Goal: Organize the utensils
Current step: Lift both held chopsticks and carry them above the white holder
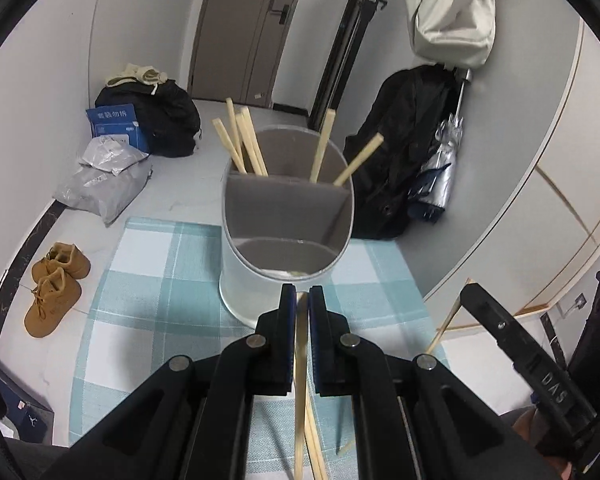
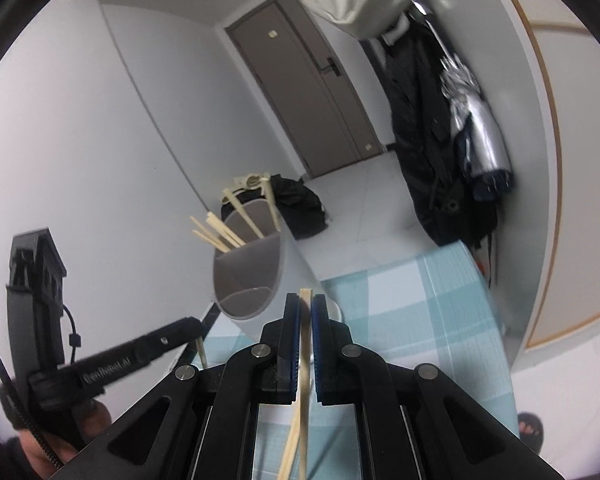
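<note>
While the left gripper [image 1: 302, 300] clamps a wooden chopstick [image 1: 300, 380] between nearly closed fingers, the right gripper [image 2: 305, 308] pinches a pair of chopsticks [image 2: 302, 384] in the same way. Both hang just before the white holder [image 1: 252, 284] on the checked cloth [image 1: 148, 280], where more chopsticks [image 1: 242, 140] stand in the back compartments. One gripper body reads "DAS"; the blue box [image 1: 118, 126] has blurred Chinese writing.
</note>
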The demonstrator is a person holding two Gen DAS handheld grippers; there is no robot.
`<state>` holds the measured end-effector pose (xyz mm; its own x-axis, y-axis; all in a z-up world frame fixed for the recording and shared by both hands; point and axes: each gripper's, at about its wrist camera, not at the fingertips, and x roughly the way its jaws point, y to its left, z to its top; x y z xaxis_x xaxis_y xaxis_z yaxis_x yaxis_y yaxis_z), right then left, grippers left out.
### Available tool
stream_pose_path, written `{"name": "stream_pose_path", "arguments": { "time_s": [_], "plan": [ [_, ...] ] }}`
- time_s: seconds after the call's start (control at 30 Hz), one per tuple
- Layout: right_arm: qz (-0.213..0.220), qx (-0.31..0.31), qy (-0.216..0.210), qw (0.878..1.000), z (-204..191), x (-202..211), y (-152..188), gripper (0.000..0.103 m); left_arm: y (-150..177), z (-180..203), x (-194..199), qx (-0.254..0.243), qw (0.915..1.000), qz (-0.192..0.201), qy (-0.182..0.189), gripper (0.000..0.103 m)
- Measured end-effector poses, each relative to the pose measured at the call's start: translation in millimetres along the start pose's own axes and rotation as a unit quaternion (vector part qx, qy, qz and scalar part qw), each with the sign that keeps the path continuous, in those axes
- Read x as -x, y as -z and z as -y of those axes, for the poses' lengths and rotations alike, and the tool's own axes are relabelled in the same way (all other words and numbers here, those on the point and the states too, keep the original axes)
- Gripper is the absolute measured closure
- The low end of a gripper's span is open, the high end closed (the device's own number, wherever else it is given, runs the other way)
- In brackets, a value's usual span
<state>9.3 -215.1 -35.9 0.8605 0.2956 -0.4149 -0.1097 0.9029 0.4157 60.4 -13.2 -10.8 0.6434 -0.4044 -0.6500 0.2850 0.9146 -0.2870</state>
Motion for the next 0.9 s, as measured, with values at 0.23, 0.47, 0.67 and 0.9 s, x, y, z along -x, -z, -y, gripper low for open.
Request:
{"name": "stream_pose_path", "arguments": {
  "time_s": [0.23,0.47,0.67,0.9],
  "plan": [
    [0.037,0.094,0.027,0.995,-42,5,7,0.098,0,-1,9,0.003,0.9996,0.026,-0.006,0.1],
    [0.036,0.107,0.013,0.993,-53,-2,3,0.098,-8,-9,17,0.013,0.9989,0.036,0.027,0.1],
    [0.04,0.132,0.018,0.99,-67,-5,-9,0.098,-29,-9,20,0.018,0.9982,0.036,0.044,0.1],
    [0.052,0.136,-0.001,0.989,-81,-6,-40,0.098,-67,-6,27,0.022,0.9973,0.037,0.06,0.1]
  ]
}}
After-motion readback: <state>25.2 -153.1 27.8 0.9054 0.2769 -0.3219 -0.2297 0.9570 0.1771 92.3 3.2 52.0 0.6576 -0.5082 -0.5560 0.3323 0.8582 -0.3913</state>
